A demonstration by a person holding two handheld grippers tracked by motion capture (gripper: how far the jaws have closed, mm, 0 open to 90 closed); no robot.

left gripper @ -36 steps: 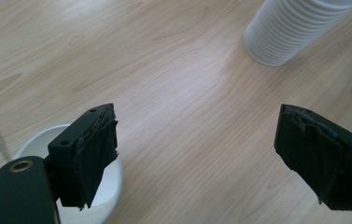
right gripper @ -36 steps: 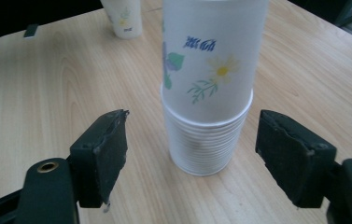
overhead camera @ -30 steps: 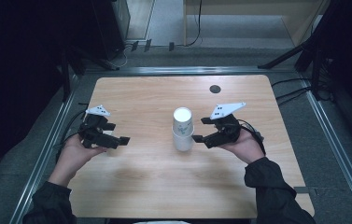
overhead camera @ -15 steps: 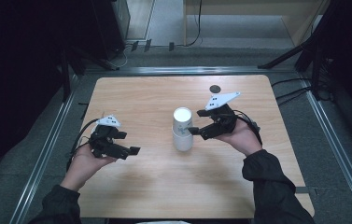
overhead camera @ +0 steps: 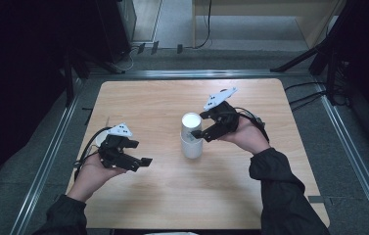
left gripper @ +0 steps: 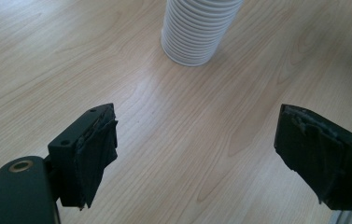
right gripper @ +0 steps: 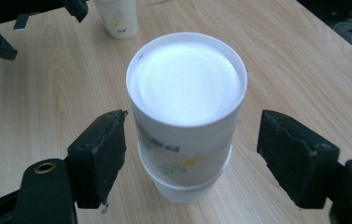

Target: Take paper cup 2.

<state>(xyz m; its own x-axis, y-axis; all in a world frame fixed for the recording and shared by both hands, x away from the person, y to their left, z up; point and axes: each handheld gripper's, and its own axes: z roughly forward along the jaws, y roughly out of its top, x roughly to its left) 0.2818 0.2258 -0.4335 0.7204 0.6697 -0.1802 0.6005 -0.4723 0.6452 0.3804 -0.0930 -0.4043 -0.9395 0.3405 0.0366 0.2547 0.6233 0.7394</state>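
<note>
A stack of white paper cups (overhead camera: 191, 139) stands upside down mid-table, its ribbed rims at the bottom (left gripper: 194, 35). My right gripper (overhead camera: 199, 126) is level with the top cup (right gripper: 185, 107), which has a small printed pattern. Its jaws have just been opening; the cup sits between the pads and neither pad presses on it (right gripper: 100, 154). My left gripper (overhead camera: 142, 152) hovers left of the stack and points toward it. It is open with only bare wood between its jaws (left gripper: 194, 158).
A single white cup (right gripper: 117, 18) stands upright on the wooden table (overhead camera: 172, 196) behind the left hand, partly hidden (overhead camera: 102, 137). Metal rails run along the table's sides, with dark floor and cables beyond.
The left hand has come toward the near edge and rightward, a little lower. The right gripper has risen from the stack's side to its top cup.
</note>
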